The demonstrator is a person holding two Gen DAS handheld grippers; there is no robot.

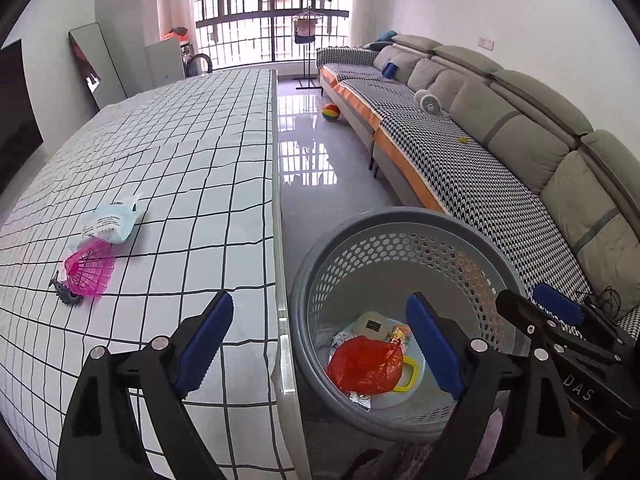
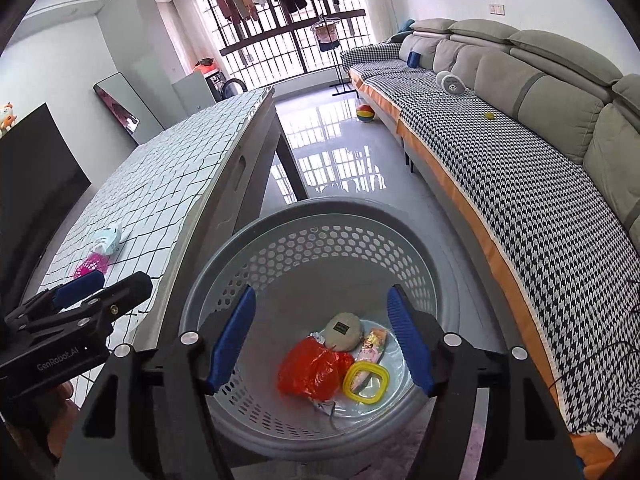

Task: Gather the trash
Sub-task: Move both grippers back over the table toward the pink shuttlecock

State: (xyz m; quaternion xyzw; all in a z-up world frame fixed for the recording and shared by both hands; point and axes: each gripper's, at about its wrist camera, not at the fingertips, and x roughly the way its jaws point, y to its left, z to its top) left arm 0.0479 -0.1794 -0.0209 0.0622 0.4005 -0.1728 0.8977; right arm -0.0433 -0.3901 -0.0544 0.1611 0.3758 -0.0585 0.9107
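A grey perforated basket [image 1: 404, 224] [image 2: 320, 212] stands on the floor beside the table. Inside lie a red plastic bag [image 1: 364, 366] [image 2: 312, 368], a yellow ring [image 2: 366, 382], a beige pouch [image 2: 342, 330] and wrappers. On the checked tablecloth lie a light blue packet [image 1: 110, 222] [image 2: 107, 240], a pink plastic basket-like piece [image 1: 90, 266] [image 2: 90, 268] and a small grey toy [image 1: 66, 294]. My left gripper [image 1: 320, 344] is open and empty, straddling the table edge and the basket. My right gripper [image 2: 322, 340] is open and empty above the basket.
A long grey sofa [image 1: 500, 128] [image 2: 520, 128] with a houndstooth cover runs along the right. A colourful ball [image 1: 331, 113] lies on the shiny floor. A mirror [image 1: 94, 64] leans on the left wall. A clothes rack [image 1: 306, 52] stands by the window.
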